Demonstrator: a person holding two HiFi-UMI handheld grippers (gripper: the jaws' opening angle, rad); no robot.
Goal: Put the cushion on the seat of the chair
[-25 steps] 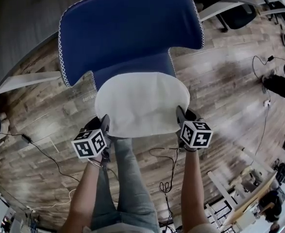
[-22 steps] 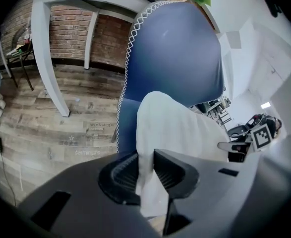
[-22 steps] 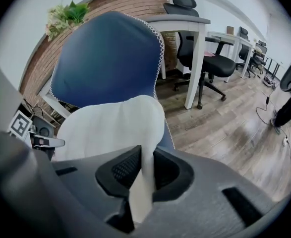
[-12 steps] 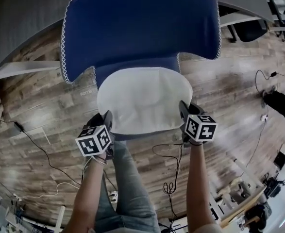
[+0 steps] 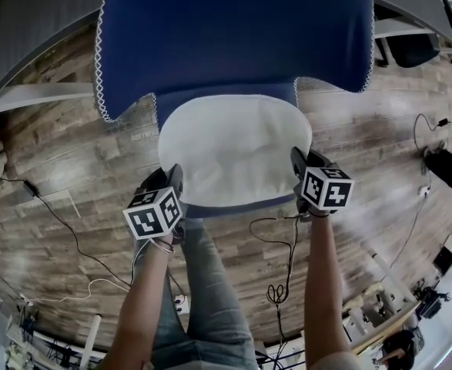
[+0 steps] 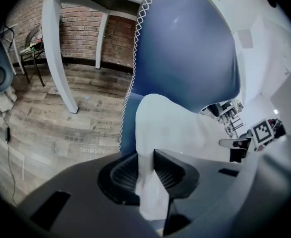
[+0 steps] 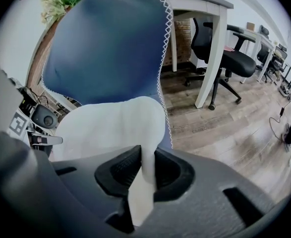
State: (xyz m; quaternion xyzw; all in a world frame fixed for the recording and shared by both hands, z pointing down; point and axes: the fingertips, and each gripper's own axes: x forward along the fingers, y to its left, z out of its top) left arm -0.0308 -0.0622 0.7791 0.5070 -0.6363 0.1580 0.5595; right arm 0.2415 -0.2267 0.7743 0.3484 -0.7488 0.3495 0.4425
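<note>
Head view: A person is holding a white cushion point(image 5: 237, 149) over the seat point(image 5: 233, 206) of a blue chair point(image 5: 233, 29). The cushion is covering nearly all of the seat, its far edge lying at the foot of the backrest, while a blue strip of seat is showing along the near edge. Whether its weight is resting on the seat cannot be told. The left gripper point(image 5: 173, 177) is pinching the cushion's near left corner and the right gripper point(image 5: 299, 160) its near right corner, at either side of the chair's front. The person's legs point(image 5: 202, 284) are standing just in front of the chair, on a wooden floor point(image 5: 71, 160) with cables point(image 5: 279, 260) trailing near the chair.

Left gripper view: The jaws are clamping a fold of the white fabric, both pads pressing on it. The cushion is spreading away toward the backrest, which is rising just behind it. A white table point(image 6: 56, 48) and a brick wall point(image 6: 81, 38) are standing beyond the chair.

Right gripper view: The jaws have just been easing open a little, yet the cushion's edge is sitting between them with both pads on the cloth. A black office chair point(image 7: 224, 58) is standing well beyond the blue chair, and a plant point(image 7: 61, 1) is showing above its backrest.
</note>
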